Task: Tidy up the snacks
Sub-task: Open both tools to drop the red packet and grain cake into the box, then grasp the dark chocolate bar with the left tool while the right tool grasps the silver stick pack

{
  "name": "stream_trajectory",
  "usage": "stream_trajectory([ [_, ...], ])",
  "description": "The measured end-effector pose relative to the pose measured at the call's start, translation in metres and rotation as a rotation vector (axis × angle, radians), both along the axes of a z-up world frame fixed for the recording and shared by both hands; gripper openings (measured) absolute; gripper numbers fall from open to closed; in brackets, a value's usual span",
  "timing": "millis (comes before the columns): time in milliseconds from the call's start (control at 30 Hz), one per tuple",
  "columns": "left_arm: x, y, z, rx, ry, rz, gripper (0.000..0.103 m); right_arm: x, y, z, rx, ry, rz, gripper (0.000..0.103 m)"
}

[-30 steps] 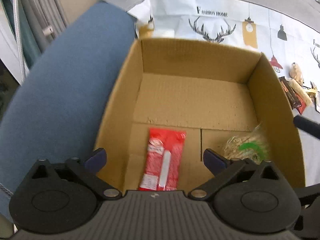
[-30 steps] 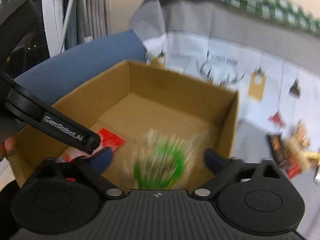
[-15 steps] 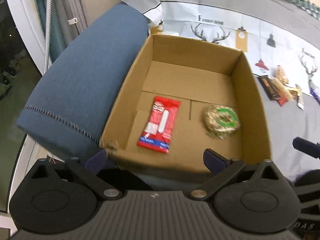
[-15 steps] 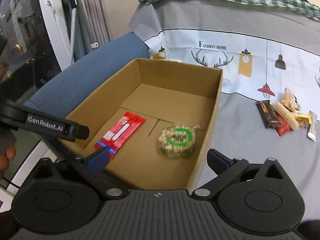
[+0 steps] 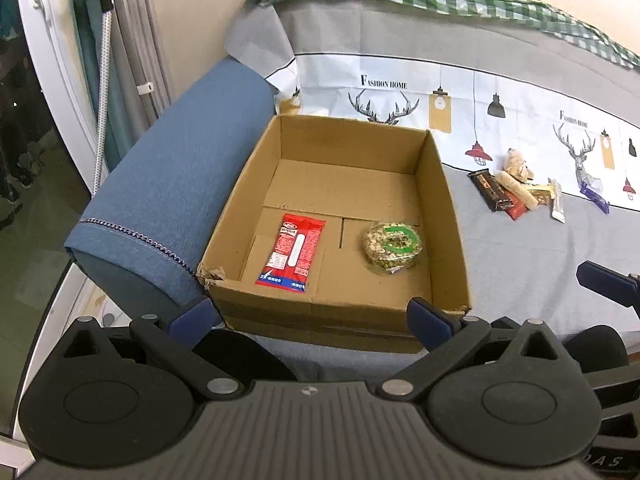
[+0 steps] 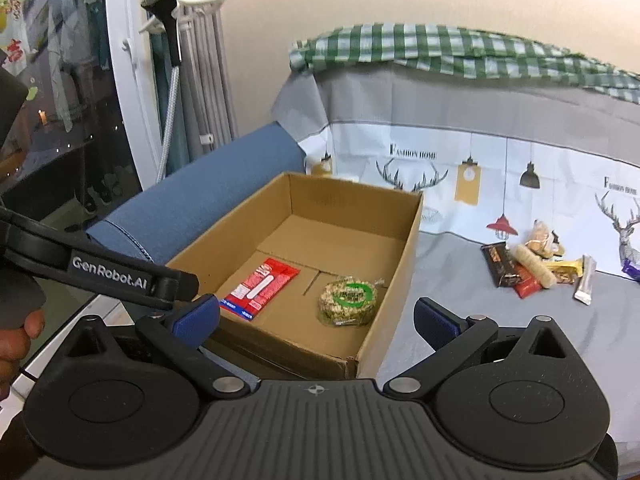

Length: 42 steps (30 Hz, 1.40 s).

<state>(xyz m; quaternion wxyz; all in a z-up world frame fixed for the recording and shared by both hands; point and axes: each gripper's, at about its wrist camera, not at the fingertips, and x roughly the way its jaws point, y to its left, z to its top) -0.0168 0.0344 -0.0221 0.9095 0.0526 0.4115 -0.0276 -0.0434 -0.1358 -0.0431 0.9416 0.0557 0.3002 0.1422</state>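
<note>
An open cardboard box (image 5: 450, 216) (image 6: 404, 256) sits on a grey sofa seat. Inside lie a red snack packet (image 5: 294, 252) (image 6: 260, 286) on the left and a round green-labelled snack (image 5: 394, 242) (image 6: 349, 299) on the right. Several loose snacks (image 5: 516, 192) (image 6: 532, 266) lie in a cluster on the seat to the right of the box. My left gripper (image 5: 312, 318) stands open and empty, back from the box's near wall. My right gripper (image 6: 316, 318) is open and empty too, near the box's front right corner.
A blue sofa armrest (image 5: 168, 184) (image 6: 200, 196) runs along the box's left side. A printed deer-and-lamp cover (image 5: 460, 100) hangs over the backrest, with a green checked cloth (image 6: 460, 50) on top. Curtains and a glass door (image 6: 60, 100) stand at the left.
Both grippers have pulled back and up out of the box. The round green-labelled snack, blurred in the right gripper a second ago, now lies on the box floor.
</note>
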Motion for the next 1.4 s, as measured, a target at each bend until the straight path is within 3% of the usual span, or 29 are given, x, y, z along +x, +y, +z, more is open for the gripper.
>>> stream_trajectory([
  [333, -0.03, -0.003, 0.016, 0.011, -0.048, 0.007, 0.103, -0.029, -0.005, 0.011, 0.023, -0.054, 0.003, 0.102],
  [733, -0.04, -0.009, 0.021, 0.017, -0.07, 0.025, 0.103, -0.044, -0.011, 0.017, 0.039, -0.085, -0.023, 0.102],
  [1100, -0.025, -0.036, 0.015, 0.058, -0.035, -0.027, 0.103, -0.039, -0.032, 0.007, 0.086, -0.054, -0.099, 0.102],
  [1400, 0.018, -0.093, 0.012, 0.048, 0.032, -0.125, 0.103, -0.022, -0.074, -0.015, 0.147, -0.003, -0.234, 0.102],
])
